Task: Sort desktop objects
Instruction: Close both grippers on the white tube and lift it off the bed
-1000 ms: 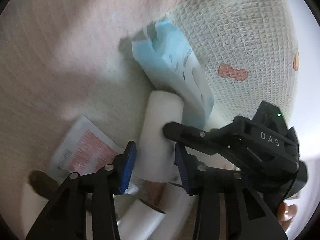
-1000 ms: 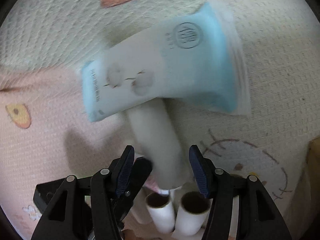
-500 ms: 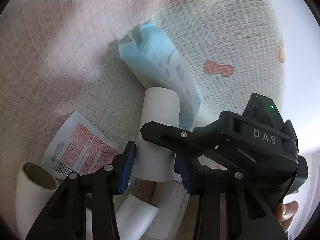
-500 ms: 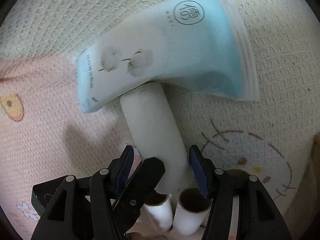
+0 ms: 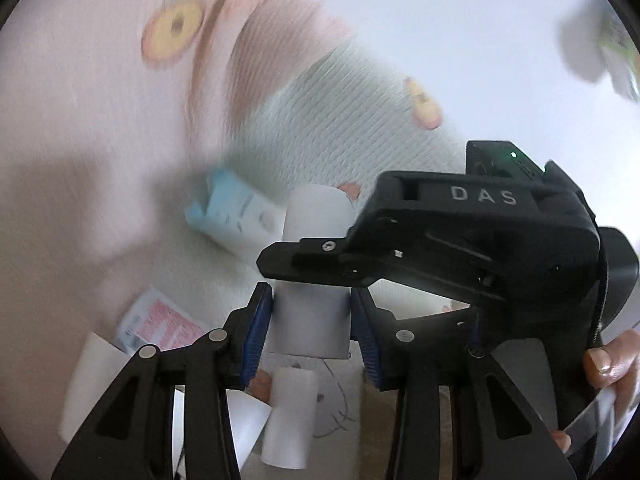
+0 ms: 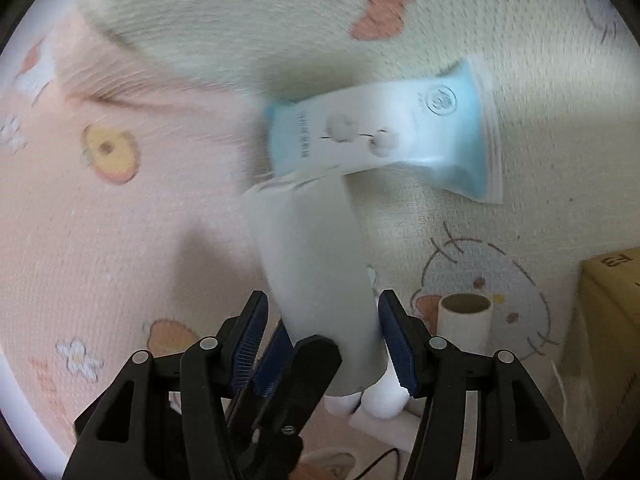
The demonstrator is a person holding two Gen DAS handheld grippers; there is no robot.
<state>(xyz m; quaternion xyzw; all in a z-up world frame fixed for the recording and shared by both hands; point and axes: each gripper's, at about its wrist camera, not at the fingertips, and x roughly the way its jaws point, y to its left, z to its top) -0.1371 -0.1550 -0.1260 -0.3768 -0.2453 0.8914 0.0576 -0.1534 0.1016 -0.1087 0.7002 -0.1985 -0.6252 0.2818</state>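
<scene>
The white paper tube is now lifted clear of the patterned mat, gripped crosswise by both the left gripper and right gripper; the blue packet lies uncovered below, so sorting can proceed.

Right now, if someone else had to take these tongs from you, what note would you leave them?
Left tongs: shut on a white paper roll, seemingly held clear of the blanket.
Right tongs: straddling the same roll; I cannot tell whether they grip it.
Blue-and-white packet and red-and-white packet lie on the blanket. Other rolls lie below the tongs; an upright roll stands near a cardboard box.
Done: one roll in hand.
Left: put it where it belongs, then sort the rest.
</scene>
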